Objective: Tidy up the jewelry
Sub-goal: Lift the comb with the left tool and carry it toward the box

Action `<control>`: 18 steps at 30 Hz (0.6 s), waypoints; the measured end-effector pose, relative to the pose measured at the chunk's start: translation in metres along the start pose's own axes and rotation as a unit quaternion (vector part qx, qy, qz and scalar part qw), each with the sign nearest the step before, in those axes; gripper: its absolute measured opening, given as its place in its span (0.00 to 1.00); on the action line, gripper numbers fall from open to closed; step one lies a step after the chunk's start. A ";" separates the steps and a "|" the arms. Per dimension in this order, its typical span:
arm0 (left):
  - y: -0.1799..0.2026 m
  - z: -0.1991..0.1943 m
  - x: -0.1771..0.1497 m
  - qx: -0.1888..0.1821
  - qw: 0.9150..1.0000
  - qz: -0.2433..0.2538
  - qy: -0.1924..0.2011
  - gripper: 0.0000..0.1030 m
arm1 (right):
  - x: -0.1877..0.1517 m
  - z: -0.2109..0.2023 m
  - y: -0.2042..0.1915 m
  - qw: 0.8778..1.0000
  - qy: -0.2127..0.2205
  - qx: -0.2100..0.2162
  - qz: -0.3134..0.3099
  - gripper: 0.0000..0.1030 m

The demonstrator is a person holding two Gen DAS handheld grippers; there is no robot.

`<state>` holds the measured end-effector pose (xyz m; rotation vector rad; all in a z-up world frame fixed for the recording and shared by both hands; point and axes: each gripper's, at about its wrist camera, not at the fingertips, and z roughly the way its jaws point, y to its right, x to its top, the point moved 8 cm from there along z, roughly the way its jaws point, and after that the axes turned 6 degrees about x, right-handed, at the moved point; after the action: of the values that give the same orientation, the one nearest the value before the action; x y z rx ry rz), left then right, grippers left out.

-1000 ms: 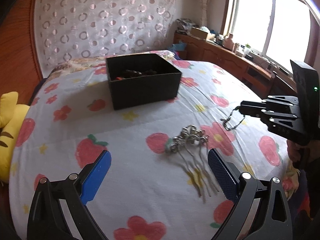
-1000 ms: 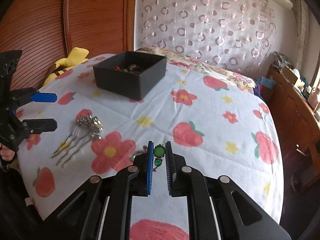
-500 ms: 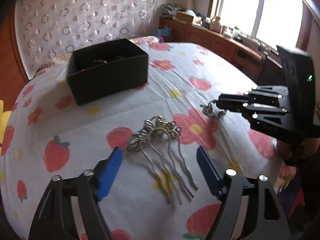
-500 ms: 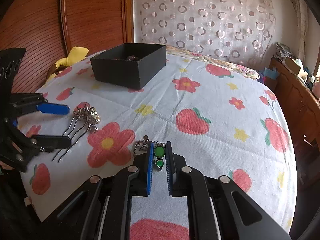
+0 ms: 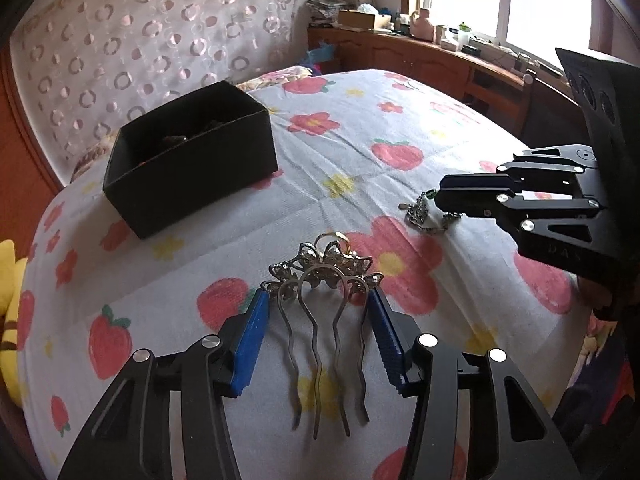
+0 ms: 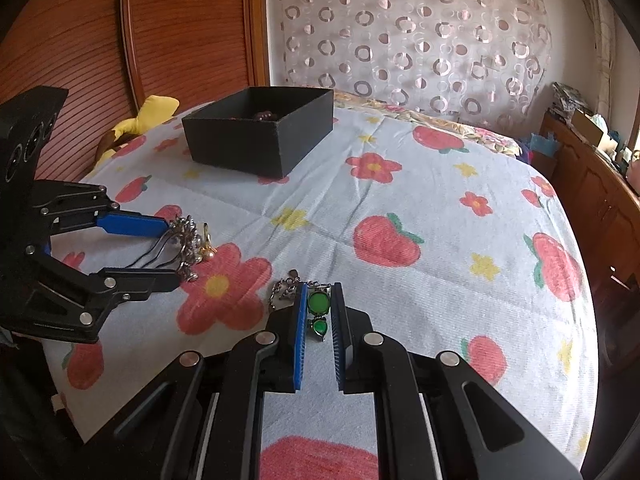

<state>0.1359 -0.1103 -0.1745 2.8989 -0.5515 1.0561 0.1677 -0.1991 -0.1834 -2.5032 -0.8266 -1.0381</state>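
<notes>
Left wrist view: the left gripper [image 5: 318, 320] has moved in around the silver hair comb [image 5: 324, 280], jaws apart, low in the frame. The right gripper [image 6: 319, 308] is clamped on the green pendant [image 6: 319, 302]. Black box [image 5: 188, 160] waits upper left

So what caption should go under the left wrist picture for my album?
Left gripper closing around a silver hair comb on the flowery bedspread, with the black box waiting behind.
</notes>
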 end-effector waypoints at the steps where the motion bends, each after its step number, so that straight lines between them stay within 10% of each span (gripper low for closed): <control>1: -0.002 -0.002 -0.002 -0.002 1.000 -0.003 0.001 0.47 | 0.000 0.000 0.000 1.000 0.001 0.000 0.001 0.13; 18: -0.029 -0.029 -0.011 -0.011 0.999 -0.045 0.029 0.48 | 0.000 0.000 0.000 1.000 0.002 0.001 0.002 0.13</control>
<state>0.1199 -0.0763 -0.1558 2.8344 -0.4239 1.1095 0.1678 -0.1990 -0.1832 -2.4988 -0.8207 -1.0407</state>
